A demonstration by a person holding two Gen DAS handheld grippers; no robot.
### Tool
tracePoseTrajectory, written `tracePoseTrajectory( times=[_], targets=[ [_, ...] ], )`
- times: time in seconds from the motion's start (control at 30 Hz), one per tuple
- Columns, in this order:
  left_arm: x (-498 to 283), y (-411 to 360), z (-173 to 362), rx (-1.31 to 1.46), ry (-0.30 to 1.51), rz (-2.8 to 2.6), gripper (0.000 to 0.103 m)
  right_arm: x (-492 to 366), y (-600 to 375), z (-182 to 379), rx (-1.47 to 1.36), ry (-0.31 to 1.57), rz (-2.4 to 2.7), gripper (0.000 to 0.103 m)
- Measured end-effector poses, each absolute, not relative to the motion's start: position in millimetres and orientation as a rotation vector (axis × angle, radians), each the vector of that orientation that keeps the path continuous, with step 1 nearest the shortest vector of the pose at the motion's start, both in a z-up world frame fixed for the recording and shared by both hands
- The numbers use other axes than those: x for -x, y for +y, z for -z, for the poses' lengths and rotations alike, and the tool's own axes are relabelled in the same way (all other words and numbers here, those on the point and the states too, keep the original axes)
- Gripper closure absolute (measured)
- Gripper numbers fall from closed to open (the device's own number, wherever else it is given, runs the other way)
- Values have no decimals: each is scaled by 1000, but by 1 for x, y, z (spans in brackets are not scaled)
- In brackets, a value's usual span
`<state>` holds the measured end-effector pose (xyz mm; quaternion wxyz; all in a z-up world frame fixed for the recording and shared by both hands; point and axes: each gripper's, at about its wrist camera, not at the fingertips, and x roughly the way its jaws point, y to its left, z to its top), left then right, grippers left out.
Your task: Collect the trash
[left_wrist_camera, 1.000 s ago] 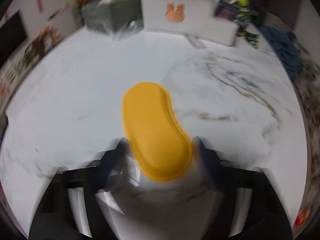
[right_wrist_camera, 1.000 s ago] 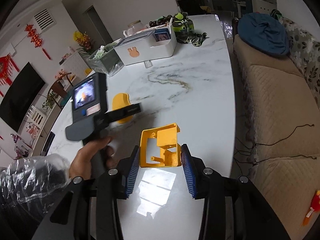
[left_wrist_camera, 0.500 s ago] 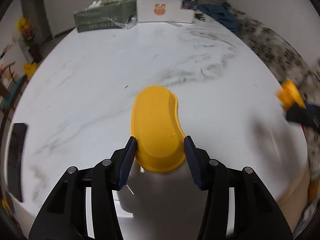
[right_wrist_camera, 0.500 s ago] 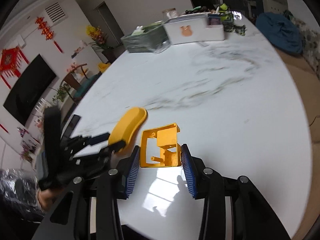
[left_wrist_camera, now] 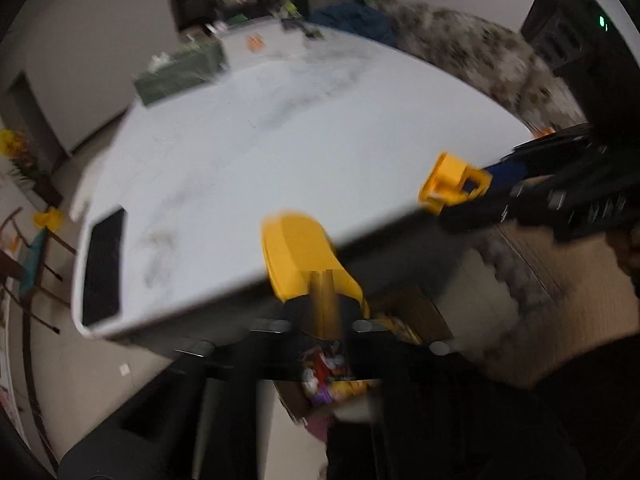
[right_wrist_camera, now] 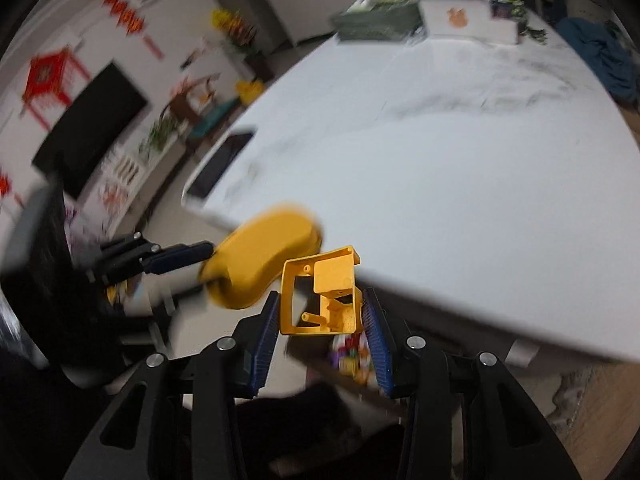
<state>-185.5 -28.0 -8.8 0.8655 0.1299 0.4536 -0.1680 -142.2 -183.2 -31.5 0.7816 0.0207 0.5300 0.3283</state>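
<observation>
Bright yellow on the bean-shaped lid [left_wrist_camera: 304, 256], same yellow on the hollow square frame [right_wrist_camera: 320, 296]. Ribbed blue pads [right_wrist_camera: 376, 332] on the right tool [right_wrist_camera: 320, 328], black body behind. Left tool [left_wrist_camera: 320, 312] black, blurred. White counter [right_wrist_camera: 460, 168] with grey marble veining. Dark green tissue pack [left_wrist_camera: 180, 72]. White box [right_wrist_camera: 468, 20] with an orange rabbit mark. Black slab [left_wrist_camera: 102, 268] at the counter corner. Brown cardboard box [left_wrist_camera: 424, 316], multicoloured scraps inside.
</observation>
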Motion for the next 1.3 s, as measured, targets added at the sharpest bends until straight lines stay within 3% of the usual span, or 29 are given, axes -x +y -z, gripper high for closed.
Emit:
tracePoseTrajectory(
  times=[0.1,0.13,0.17,0.2,0.23,0.33,0.5,0.8,0.87,1.17,1.3],
  targets=[
    [195,-32,46,-284,1025,361,101,149,-173,86,-38,1199,-685,62],
    [192,-32,76,-294,1064,314,87,148,-168,108,-35,1216,-677,57],
    [190,-33,97,-304,1095,279,44,145,-164,137,-31,1253,-658,38],
    [187,-32,124,-322,1134,236,27,141,-162,166,-17,1283,-618,35],
    [187,-28,149,-326,1157,203,23,141,-162,183,-17,1310,-611,39],
    [189,-22,184,-387,1231,174,23,145,-169,211,-27,1393,-592,41],
    [202,-20,143,-450,1153,209,23,167,-187,137,7,1287,-681,40],
    [137,-13,2,-285,998,59,11,104,-186,-20,134,960,-662,11],
    [110,-7,-15,-201,976,-11,11,79,-186,-32,127,922,-588,6],
    [4,13,-42,73,993,-160,11,-21,-199,-45,74,926,-291,5],
    [-19,7,-42,55,993,-200,11,-34,-211,-35,25,941,-223,5]
  ],
)
